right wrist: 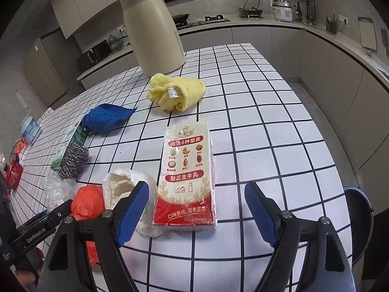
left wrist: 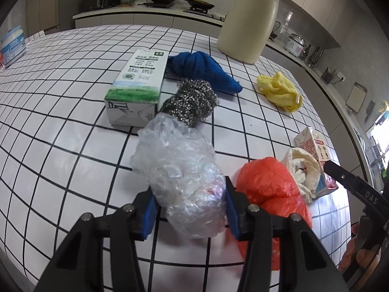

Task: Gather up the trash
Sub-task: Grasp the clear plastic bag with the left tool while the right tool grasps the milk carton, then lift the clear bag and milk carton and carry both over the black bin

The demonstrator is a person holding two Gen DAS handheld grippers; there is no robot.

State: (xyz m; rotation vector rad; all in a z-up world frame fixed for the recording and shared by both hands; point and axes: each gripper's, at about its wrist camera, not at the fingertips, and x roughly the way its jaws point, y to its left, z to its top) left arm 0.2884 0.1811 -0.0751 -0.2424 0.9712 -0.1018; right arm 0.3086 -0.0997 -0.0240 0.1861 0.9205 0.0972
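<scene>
My left gripper (left wrist: pixel 190 209) is shut on a crumpled clear plastic bag (left wrist: pixel 180 170), which also shows in the right wrist view (right wrist: pixel 54 189). An orange plastic bag (left wrist: pixel 267 187) lies just to its right, with a crumpled white bag (left wrist: pixel 304 170) and a red-and-white milk carton (left wrist: pixel 316 150) beyond. My right gripper (right wrist: pixel 197 209) is open around the near end of that carton (right wrist: pixel 188 177), which lies flat. Its left finger (right wrist: pixel 132 209) is against the white bag (right wrist: pixel 126 194); the orange bag (right wrist: pixel 87 202) is left of it.
A green-and-white carton (left wrist: pixel 136 87), steel wool (left wrist: pixel 192 102), a blue cloth (left wrist: pixel 204 70) and a yellow cloth (left wrist: pixel 279 90) lie on the tiled table (left wrist: pixel 60 121). A beige jug (left wrist: pixel 248 22) stands at the back. A tub (left wrist: pixel 12 46) sits far left. A dark bin (right wrist: pixel 359 219) stands beyond the table's right edge.
</scene>
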